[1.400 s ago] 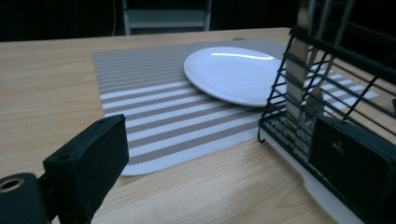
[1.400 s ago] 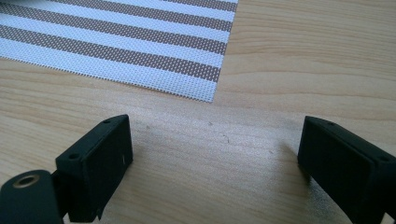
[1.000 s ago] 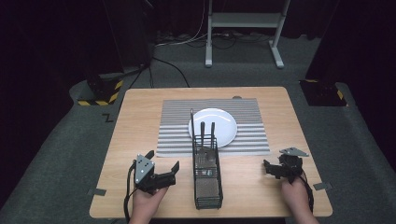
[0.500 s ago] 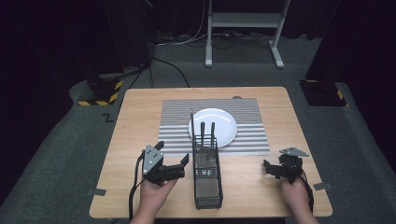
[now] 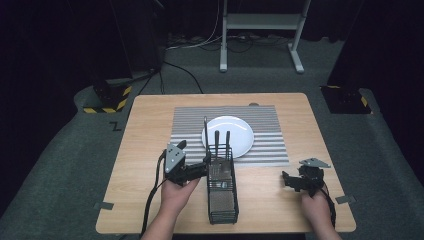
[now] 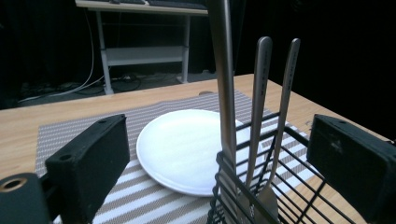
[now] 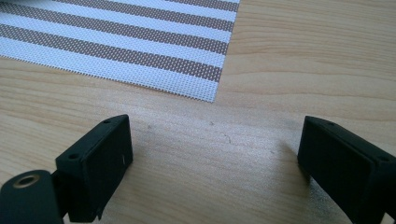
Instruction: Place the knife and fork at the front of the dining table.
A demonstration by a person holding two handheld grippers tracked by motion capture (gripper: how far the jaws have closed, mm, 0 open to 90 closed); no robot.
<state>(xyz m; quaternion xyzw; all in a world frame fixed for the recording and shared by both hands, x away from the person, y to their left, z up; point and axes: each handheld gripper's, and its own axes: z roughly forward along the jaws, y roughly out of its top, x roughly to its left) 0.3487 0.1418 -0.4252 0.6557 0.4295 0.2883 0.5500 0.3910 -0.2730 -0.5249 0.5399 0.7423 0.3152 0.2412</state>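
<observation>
Room was dark, walls black and featureless. Floor (image 5: pixel 75 150) was grey carpet, lit around table, dim farther out. Wooden table (image 5: pixel 150 130) had pale top, light falling on it from above. White metal stand (image 5: pixel 260 30) stood behind table, its two legs resting on floor. Black cables (image 5: pixel 200 47) lay looped on floor near stand's foot. Two dark bases with yellow-black hazard stripes (image 5: pixel 107 100) sat at table's far corners, left and right.

Cutlery (image 6: pixel 258 112) in basket (image 5: pixel 222 195), plate (image 5: pixel 227 135) behind
</observation>
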